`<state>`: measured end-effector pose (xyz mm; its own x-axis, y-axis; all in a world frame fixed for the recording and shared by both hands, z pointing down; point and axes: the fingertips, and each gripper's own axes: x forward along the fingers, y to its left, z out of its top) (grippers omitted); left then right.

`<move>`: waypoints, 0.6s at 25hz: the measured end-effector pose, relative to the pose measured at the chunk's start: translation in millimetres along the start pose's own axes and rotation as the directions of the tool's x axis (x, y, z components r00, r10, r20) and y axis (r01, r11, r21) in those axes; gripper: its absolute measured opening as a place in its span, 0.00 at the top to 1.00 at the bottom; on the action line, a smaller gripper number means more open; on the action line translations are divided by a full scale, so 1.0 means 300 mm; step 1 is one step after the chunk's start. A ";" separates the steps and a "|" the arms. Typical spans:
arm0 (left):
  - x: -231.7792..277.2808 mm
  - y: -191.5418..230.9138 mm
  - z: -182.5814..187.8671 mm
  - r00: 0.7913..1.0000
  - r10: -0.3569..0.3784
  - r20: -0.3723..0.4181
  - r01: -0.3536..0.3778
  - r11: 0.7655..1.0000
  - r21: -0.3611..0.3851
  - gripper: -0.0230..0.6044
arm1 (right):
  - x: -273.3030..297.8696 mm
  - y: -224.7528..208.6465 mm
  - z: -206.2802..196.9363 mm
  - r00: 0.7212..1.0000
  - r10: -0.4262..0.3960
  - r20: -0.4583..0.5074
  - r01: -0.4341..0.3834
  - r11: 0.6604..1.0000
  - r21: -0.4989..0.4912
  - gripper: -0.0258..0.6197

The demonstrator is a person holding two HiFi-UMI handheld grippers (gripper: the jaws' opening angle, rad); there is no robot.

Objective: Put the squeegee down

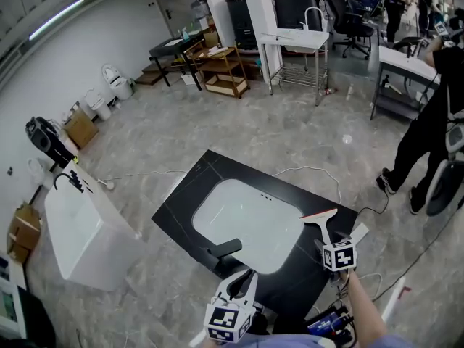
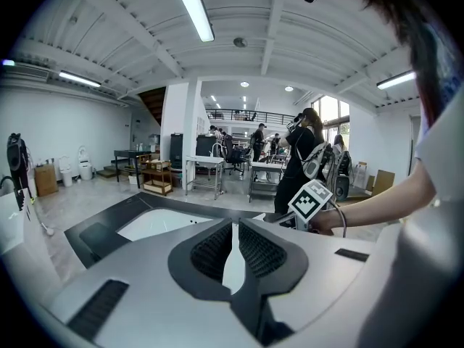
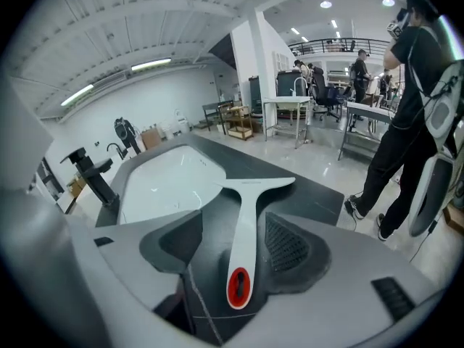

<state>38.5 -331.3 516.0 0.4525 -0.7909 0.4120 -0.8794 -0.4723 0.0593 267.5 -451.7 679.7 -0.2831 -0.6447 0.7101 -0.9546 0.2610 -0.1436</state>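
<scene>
Squeegee (image 3: 246, 209) looks light, stiff, smooth; grasp its slim handle (image 3: 241, 256), mid-frame. Right gripper (image 3: 235, 241) stands wide around it, left gripper (image 2: 233, 251) pinched together, empty.

White squeegee (image 3: 244, 216) with red handle tip; black countertop (image 1: 210, 169); white basin (image 1: 246, 216); black faucet (image 1: 221, 251)

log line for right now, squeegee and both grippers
squeegee: lying on counter | right gripper: open, handle between jaws, not pressed | left gripper: shut, empty | task: squeegee down

White squeegee (image 1: 321, 220), black faucet (image 1: 225, 251) on black countertop (image 1: 177, 205)
</scene>
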 end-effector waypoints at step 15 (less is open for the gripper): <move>-0.029 -0.084 -0.028 1.000 0.003 -0.001 -0.003 1.000 -0.001 0.90 | -0.519 0.165 0.159 0.933 0.109 0.342 -0.161 0.979 0.126 0.73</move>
<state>55.6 -309.2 518.5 0.4499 -0.7918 0.4130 -0.8808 -0.4698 0.0588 259.8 -372.8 529.0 -0.4003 -0.8191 0.4108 -0.9005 0.2685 -0.3421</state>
